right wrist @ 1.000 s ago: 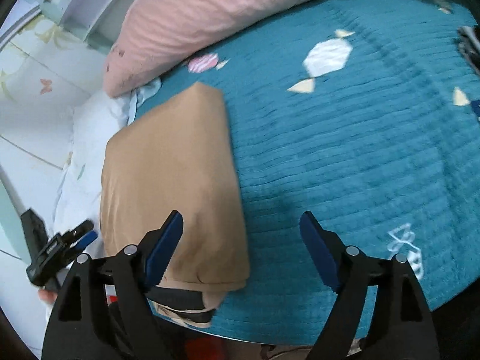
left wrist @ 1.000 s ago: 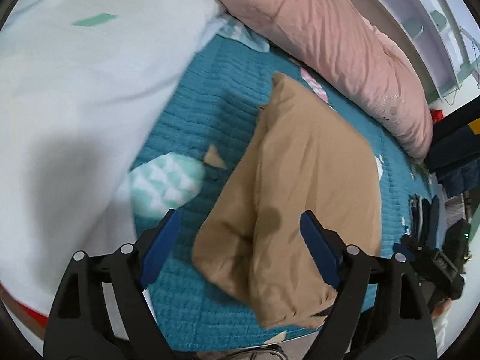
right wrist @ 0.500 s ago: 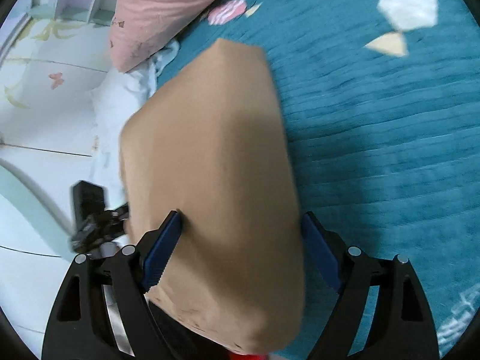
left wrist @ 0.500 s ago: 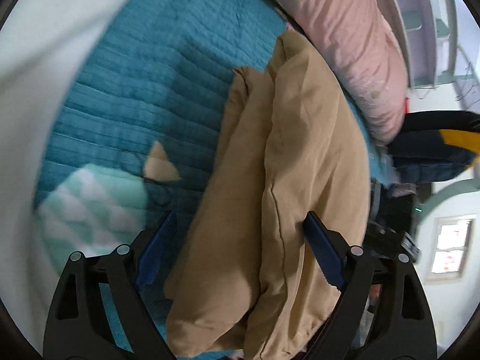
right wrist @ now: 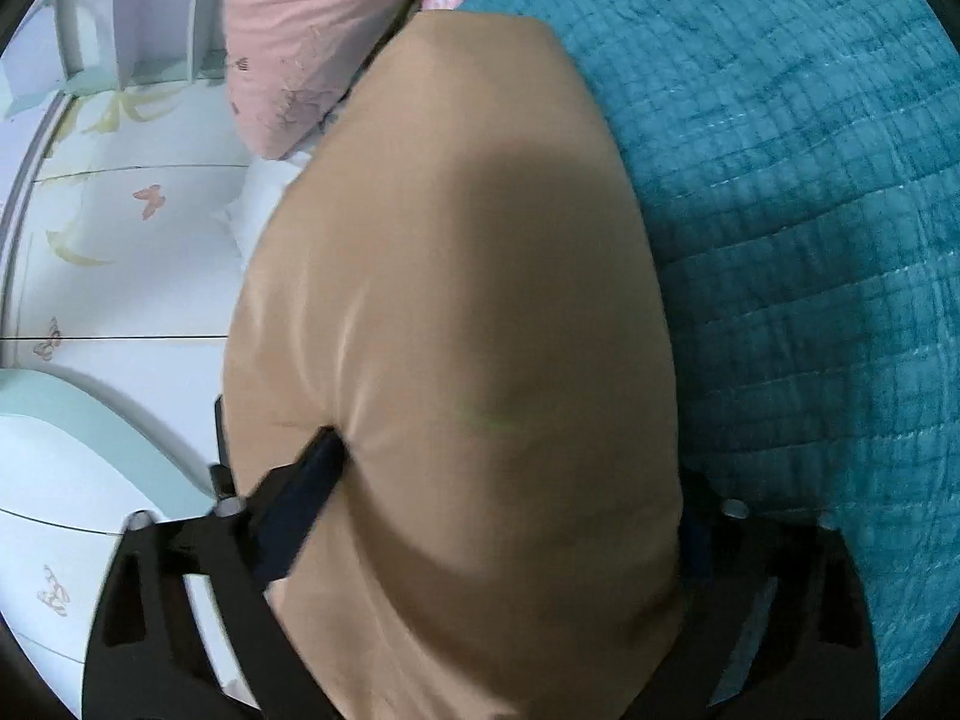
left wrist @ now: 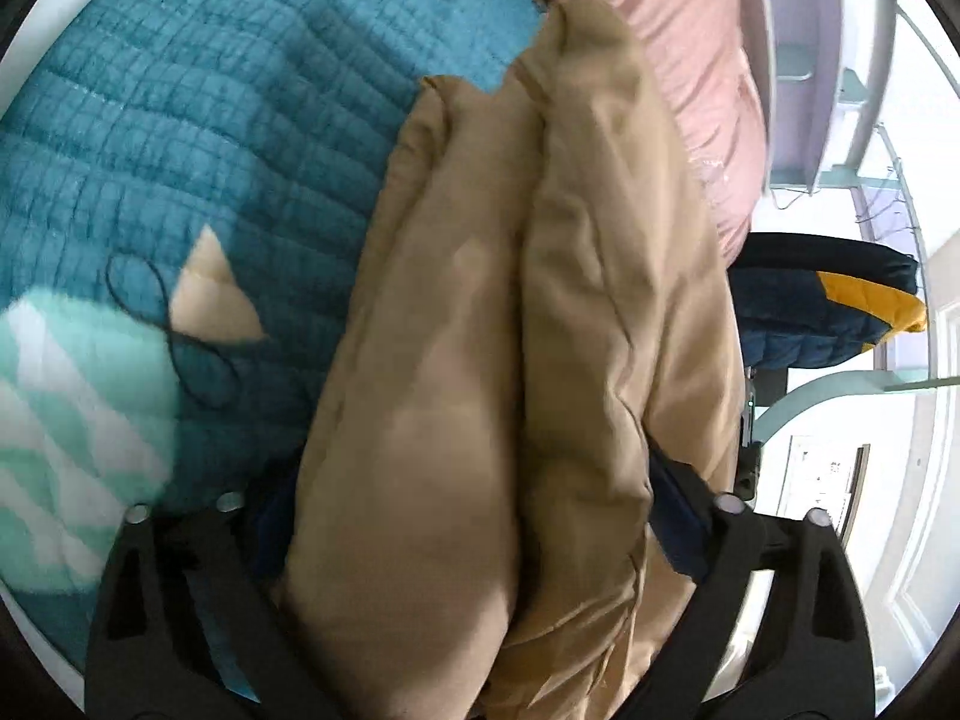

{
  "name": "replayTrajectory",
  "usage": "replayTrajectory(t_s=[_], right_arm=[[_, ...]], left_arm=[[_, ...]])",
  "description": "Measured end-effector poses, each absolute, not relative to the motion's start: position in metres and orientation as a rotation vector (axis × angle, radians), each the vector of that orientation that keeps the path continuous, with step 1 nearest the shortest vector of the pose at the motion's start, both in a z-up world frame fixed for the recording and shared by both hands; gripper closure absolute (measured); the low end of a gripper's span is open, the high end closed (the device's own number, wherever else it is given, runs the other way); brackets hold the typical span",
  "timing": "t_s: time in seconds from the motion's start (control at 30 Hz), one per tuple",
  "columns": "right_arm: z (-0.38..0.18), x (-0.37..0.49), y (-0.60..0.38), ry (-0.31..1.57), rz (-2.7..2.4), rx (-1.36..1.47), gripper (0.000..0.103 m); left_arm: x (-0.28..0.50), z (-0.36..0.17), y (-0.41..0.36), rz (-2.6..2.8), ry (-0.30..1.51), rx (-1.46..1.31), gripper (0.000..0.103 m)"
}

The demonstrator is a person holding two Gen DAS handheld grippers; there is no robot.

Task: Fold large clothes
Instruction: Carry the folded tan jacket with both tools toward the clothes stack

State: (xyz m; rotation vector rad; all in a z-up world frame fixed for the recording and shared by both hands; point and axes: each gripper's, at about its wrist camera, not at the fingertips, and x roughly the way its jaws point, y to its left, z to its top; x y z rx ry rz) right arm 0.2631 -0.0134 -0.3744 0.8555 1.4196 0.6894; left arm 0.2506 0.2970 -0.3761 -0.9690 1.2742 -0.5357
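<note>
A folded tan garment point(left wrist: 540, 300) lies as a thick bundle on the teal quilt point(left wrist: 210, 120). In the left wrist view it shows two puffy layers with a crease between them. My left gripper point(left wrist: 468, 498) straddles its near end, and its jaws are closing with the fabric bulging over both fingers. In the right wrist view the same tan garment point(right wrist: 468, 270) fills the gap of my right gripper point(right wrist: 507, 480). Its left pad point(right wrist: 312, 480) dents the cloth, while its right pad is mostly hidden behind the bundle.
A pink pillow point(left wrist: 678, 60) lies along the far side of the bed, also seen as the pink pillow point(right wrist: 300, 30). A dark blue and yellow jacket point(left wrist: 840, 300) sits past the bed. White cupboard doors point(right wrist: 120, 240) with butterflies stand at left. A thin black loop point(left wrist: 174, 336) lies on the quilt.
Both grippers dropped and slid forward onto the tan bundle. A second ago it lay ahead of the open fingers; now it sits between the fingers of each gripper.
</note>
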Motion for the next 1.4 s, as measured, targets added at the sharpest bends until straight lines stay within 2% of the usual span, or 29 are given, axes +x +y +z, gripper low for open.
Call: replayTrajectory(t_s=[0.07,0.13,0.23,0.6,0.9,1.4], right_arm=[[-0.369,0.261,-0.017,1.404,0.684,0.849,0.034],[-0.365,0.259,-0.022,1.389,0.692,0.856,0.042],[-0.353,0.255,-0.027,1.369,0.688,0.842,0.046],[-0.304,0.246,-0.062,1.291,0.704,0.77,0.048],[-0.258,0.227,-0.125,1.178,0.714,0.783,0.05],[-0.173,0.216,-0.289,0.972,0.624,0.77,0.051]], left_arm=[[0.244,-0.373,0.295,-0.545,1.248,-0.991,0.031],[0.237,-0.367,0.293,-0.555,1.215,-0.997,0.036],[0.226,-0.357,0.287,-0.563,1.194,-0.997,0.042],[0.221,-0.316,0.235,-0.609,1.138,-1.029,0.043],[0.228,-0.269,0.177,-0.663,1.103,-0.935,0.043],[0.259,-0.199,0.002,-0.881,1.046,-0.852,0.044]])
